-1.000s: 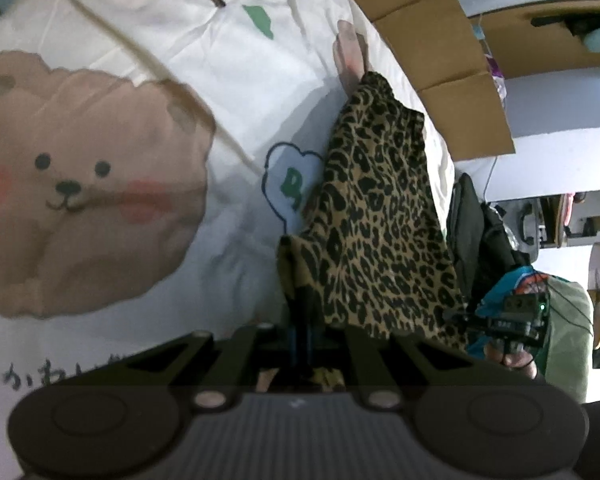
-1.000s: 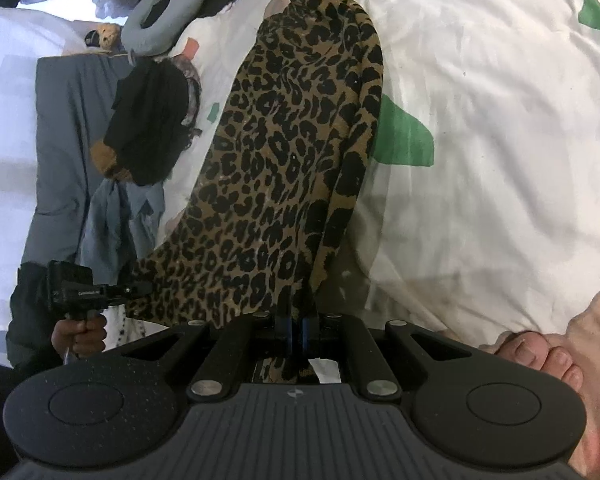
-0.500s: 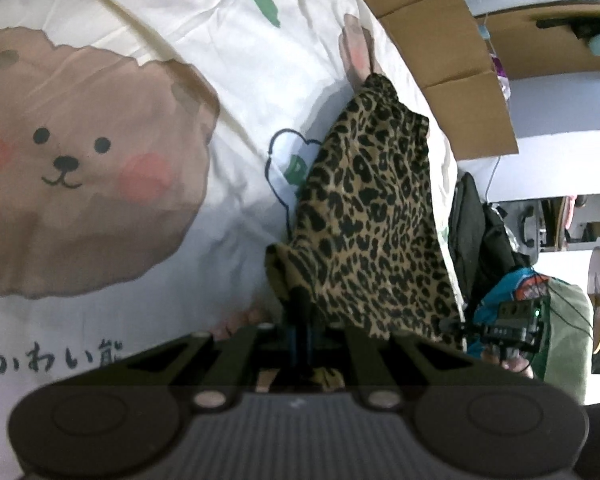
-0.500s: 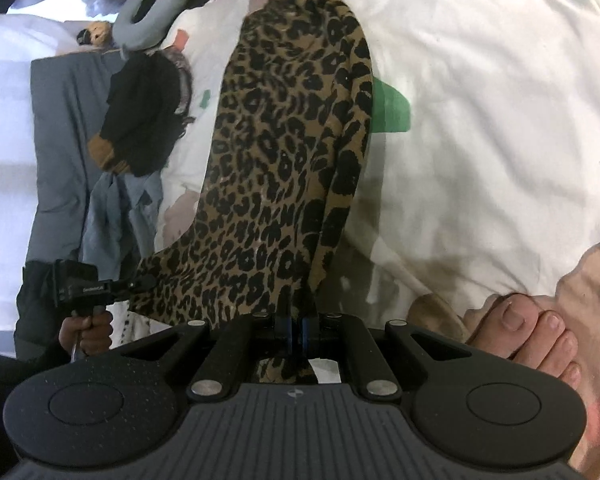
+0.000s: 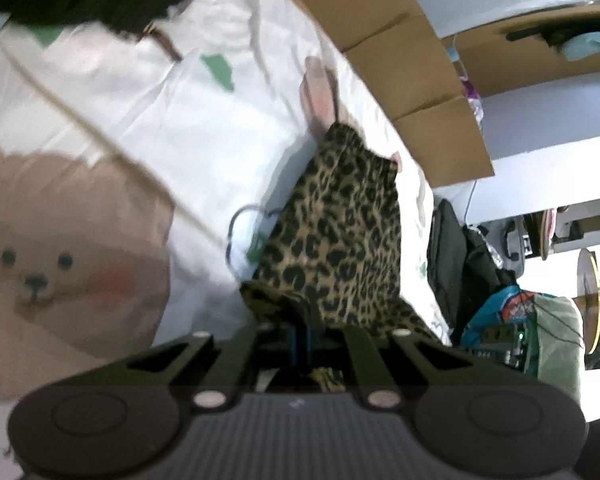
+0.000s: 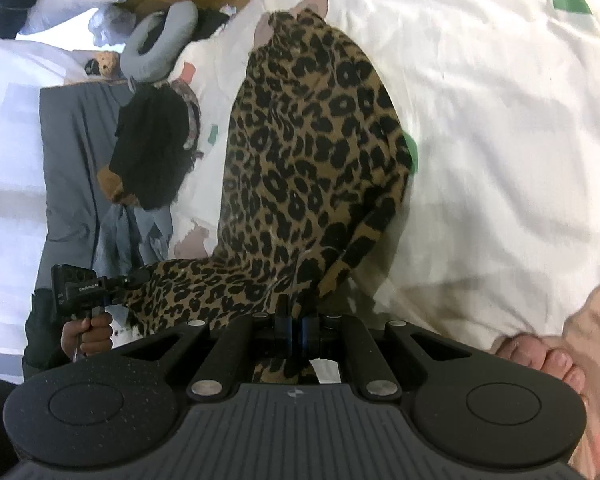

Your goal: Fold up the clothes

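A leopard-print garment point(image 5: 340, 240) lies stretched over the white printed bedsheet point(image 5: 228, 140), its near edge raised between both grippers. My left gripper point(image 5: 302, 332) is shut on one near corner of it. The right wrist view shows the same garment point(image 6: 312, 152) running away from my right gripper point(image 6: 294, 320), which is shut on the other near corner. At the far left of that view, the left gripper point(image 6: 128, 280) pinches its corner, with a hand point(image 6: 88, 334) under it. The cloth hangs taut between the two corners.
A bare foot point(image 6: 548, 360) rests on the sheet at the lower right. A black garment point(image 6: 152, 160) and a grey neck pillow point(image 6: 160, 40) lie beyond the bed's edge. Cardboard boxes point(image 5: 400, 60) and a dark backpack point(image 5: 460, 264) stand alongside the bed.
My left gripper has lifted and swung with its corner, blurring that view; the bear print slid down and dark clothing entered at the top. The right gripper has barely moved.
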A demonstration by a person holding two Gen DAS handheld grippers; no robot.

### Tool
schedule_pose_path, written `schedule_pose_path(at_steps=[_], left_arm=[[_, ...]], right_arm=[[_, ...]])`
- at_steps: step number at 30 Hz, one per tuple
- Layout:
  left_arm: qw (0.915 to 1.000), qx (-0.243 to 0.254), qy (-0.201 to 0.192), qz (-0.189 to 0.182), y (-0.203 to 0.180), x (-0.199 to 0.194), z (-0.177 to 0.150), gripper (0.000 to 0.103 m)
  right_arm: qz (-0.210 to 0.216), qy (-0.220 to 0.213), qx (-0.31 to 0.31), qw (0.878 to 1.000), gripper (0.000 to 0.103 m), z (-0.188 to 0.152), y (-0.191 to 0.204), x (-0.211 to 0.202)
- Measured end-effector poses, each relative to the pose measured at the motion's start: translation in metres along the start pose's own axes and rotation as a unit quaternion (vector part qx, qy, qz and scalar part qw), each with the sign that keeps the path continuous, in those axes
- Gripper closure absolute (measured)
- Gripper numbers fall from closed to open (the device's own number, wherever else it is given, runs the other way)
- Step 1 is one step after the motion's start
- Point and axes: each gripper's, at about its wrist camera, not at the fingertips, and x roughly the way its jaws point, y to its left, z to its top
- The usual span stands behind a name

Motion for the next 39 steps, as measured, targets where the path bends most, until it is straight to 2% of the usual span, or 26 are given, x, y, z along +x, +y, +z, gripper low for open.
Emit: schedule_pose_path(at_steps=[9,18,22,30,39], left_arm=[[0.9988,0.033,-0.036,-0.001,-0.020,-0.004,0.030,0.099],[0.9965,0.042,-0.072,0.002,-0.034,0.004,0.059,0.099],[0.9963,0.037,-0.077,0.005,-0.030,0.015,0.071,0.099],[0.9963,0.037,-0.070,0.034,-0.015,0.045,0.092,0.099],[0.9946,0.012,-0.076,0.069,0.011,0.083,0.107,0.098]], right_arm=[[0.011,-0.048,0.010,0.999,0.101,0.015,0.003,-0.009],[0.011,-0.087,0.003,0.996,0.101,0.042,0.009,-0.011],[0.004,-0.099,0.009,0.995,0.100,0.055,0.006,-0.006],[-0.018,-0.103,0.010,0.994,0.100,0.075,-0.002,0.009],[-0.043,-0.109,0.017,0.993,0.100,0.104,-0.017,0.031]])
